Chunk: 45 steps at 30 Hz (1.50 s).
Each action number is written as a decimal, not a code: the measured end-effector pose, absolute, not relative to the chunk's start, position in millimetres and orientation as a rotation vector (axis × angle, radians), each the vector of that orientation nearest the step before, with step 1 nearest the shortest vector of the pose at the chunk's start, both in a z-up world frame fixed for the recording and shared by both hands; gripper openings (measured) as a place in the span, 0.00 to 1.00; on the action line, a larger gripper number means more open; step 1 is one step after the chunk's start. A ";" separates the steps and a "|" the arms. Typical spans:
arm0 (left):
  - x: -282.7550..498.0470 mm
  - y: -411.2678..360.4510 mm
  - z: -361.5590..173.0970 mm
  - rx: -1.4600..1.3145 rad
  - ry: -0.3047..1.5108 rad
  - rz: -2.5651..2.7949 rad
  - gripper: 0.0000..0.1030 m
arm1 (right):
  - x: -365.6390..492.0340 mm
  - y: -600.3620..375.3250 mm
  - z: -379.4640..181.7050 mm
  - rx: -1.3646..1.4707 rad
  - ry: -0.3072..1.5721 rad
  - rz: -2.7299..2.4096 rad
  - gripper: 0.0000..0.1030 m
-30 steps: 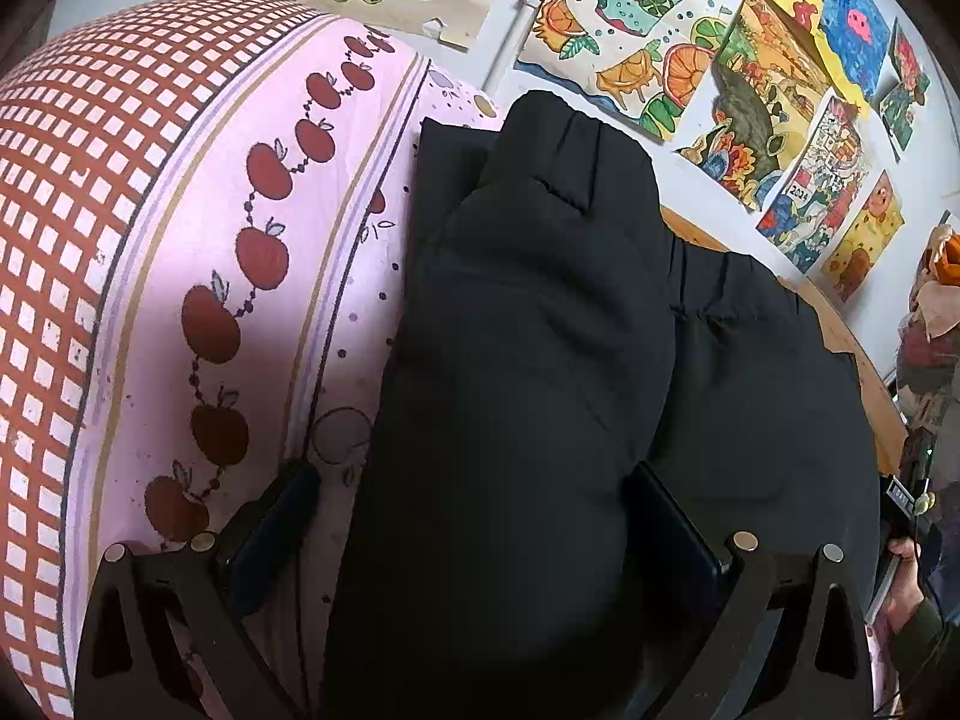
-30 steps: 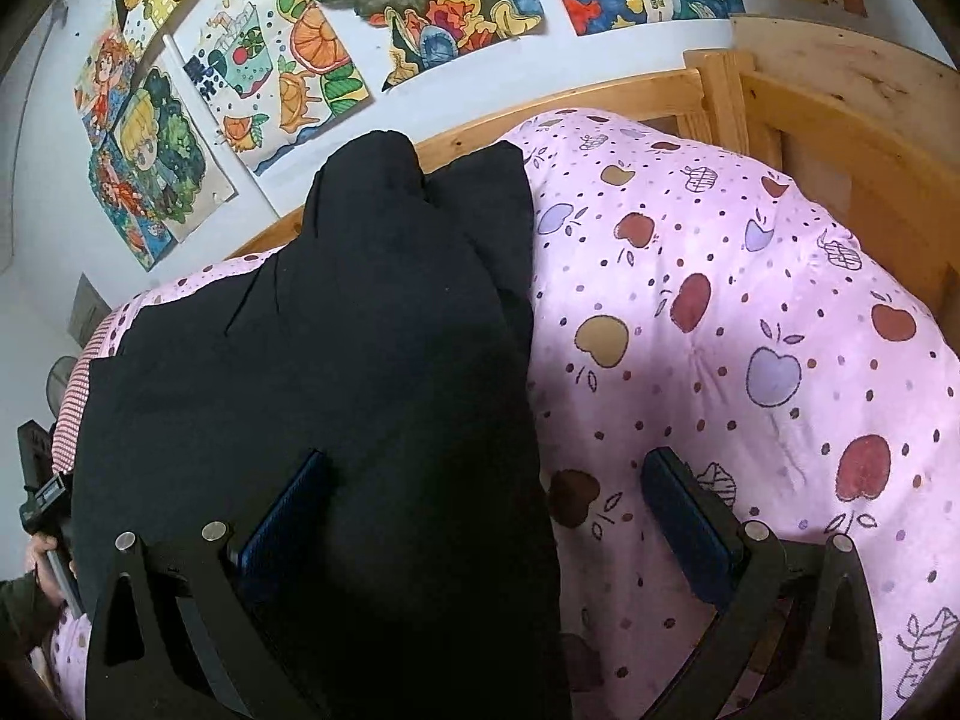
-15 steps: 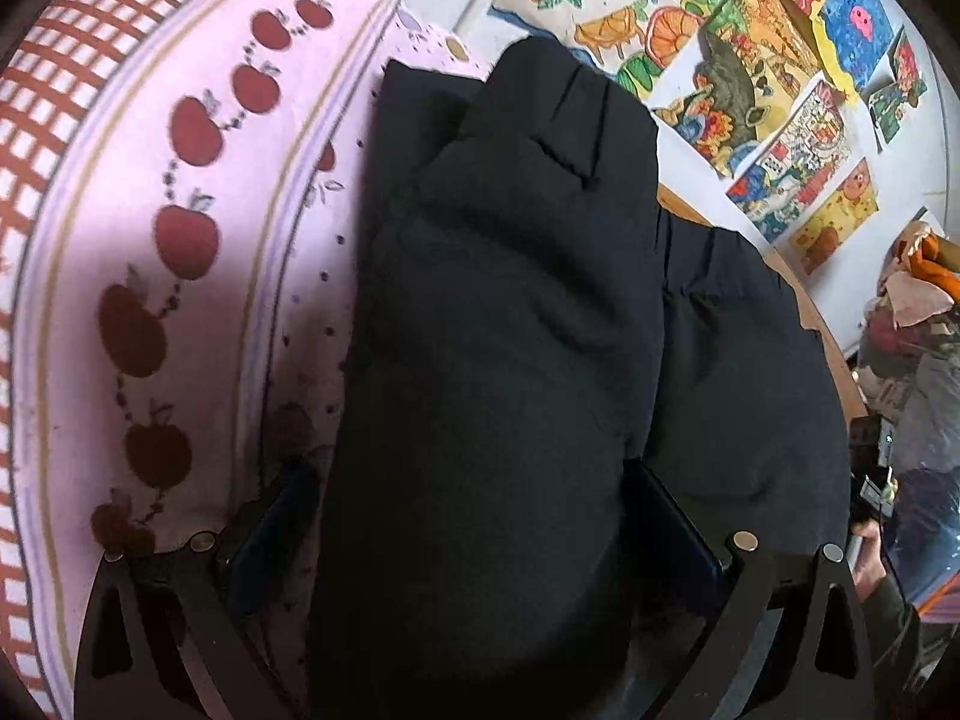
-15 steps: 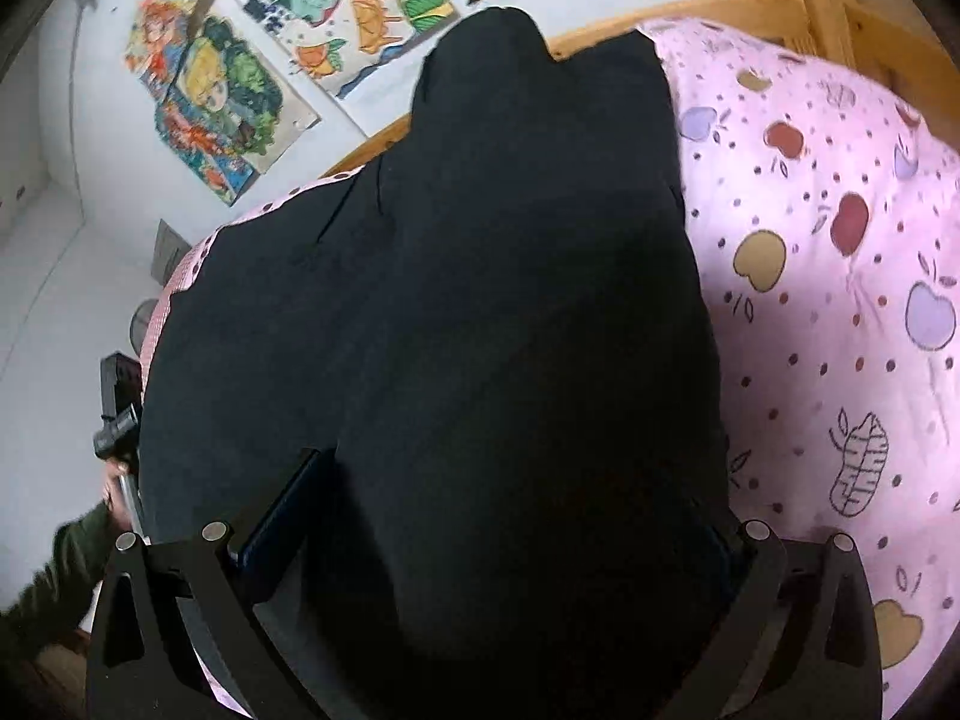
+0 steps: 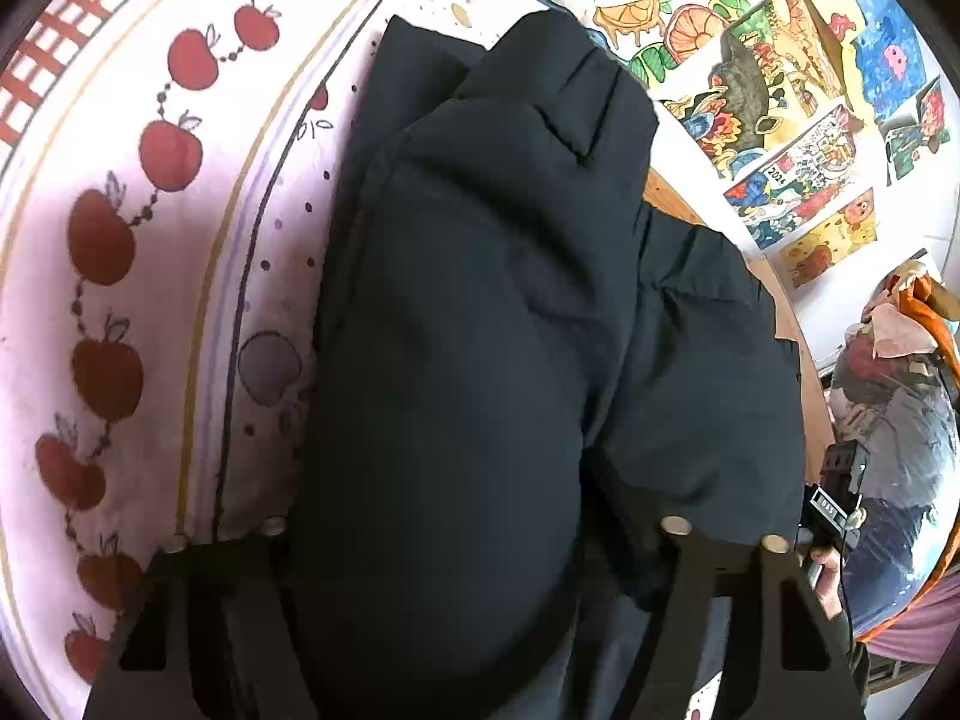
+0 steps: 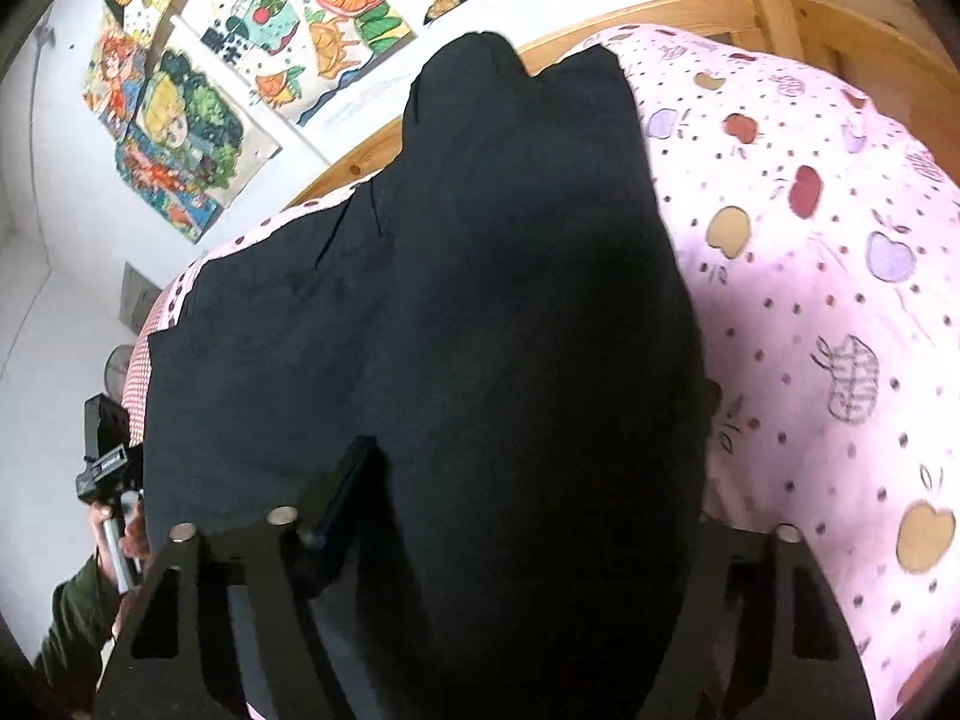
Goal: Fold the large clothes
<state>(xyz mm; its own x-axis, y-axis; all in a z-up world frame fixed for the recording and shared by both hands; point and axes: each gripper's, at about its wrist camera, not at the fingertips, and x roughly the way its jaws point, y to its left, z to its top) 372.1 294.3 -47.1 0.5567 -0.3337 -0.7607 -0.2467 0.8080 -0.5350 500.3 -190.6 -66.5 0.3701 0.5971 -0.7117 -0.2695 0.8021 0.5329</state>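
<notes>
The black trousers (image 5: 480, 330) lie across a pink apple-print quilt (image 5: 120, 300) on a bed, with one leg doubled over the other so that a thick, rounded fold bulges toward each camera and the gathered waistband reaches up toward 12 o'clock. In the left wrist view the fold fills the middle of the frame and runs down between the arms of the left tongs (image 5: 468, 552), whose jaws are closing around it; the fingers themselves are buried under the cloth, so I cannot tell whether the pads press on it. The right tongs (image 6: 528, 516) stand the same way in the right wrist view: their jaws are closing with the dark fold between them, the left finger (image 6: 342, 492) lying against the cloth at 8 o'clock and the other hidden behind the bulge, so a firm grip cannot be told here either. The quilt spreads to 9 o'clock of the trousers in the left view, with red apples on stems and a red checked border (image 5: 66, 60), and to 3 o'clock in the right view, dotted with coloured apples. A wooden bed frame (image 6: 690, 6) edges the quilt at 1 o'clock there, and bright children's drawings (image 6: 252, 30) cover the white wall beyond.
</notes>
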 end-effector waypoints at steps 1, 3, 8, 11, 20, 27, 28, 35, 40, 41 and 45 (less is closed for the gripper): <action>369.9 292.9 -44.1 -0.651 0.997 -0.050 0.56 | 499.6 -190.1 -65.4 0.356 1.049 0.567 0.54; 364.5 289.7 -36.7 -0.650 0.995 -0.039 0.48 | 494.3 -188.7 -60.4 0.369 1.046 0.564 0.43; 353.2 289.0 -21.4 -0.720 0.983 -0.036 0.33 | 478.4 -178.2 -39.3 0.308 1.009 0.550 0.25; 345.7 286.2 -9.8 -0.739 0.976 -0.039 0.29 | 467.8 -175.9 -20.0 0.279 0.970 0.554 0.22; 308.4 268.8 25.7 -0.678 1.007 -0.060 0.26 | 426.2 -178.1 37.1 0.217 0.882 0.586 0.19; 257.6 271.3 39.3 -0.719 1.050 -0.074 0.26 | 376.5 -191.2 58.8 0.182 0.878 0.635 0.18; 251.4 271.9 41.2 -0.720 1.051 -0.077 0.26 | 371.1 -191.3 59.8 0.182 0.879 0.640 0.18; 230.1 273.4 34.9 -0.704 1.064 -0.071 0.26 | 346.8 -199.4 46.3 0.182 0.914 0.639 0.18; 240.5 276.7 18.1 -0.733 1.084 -0.047 0.26 | 357.9 -209.1 23.6 0.234 0.962 0.593 0.18; 242.6 276.9 15.7 -0.737 1.086 -0.046 0.26 | 359.0 -210.0 19.9 0.240 0.967 0.589 0.18; 244.9 278.8 8.7 -0.743 1.100 -0.046 0.27 | 361.5 -210.7 8.0 0.249 0.974 0.579 0.19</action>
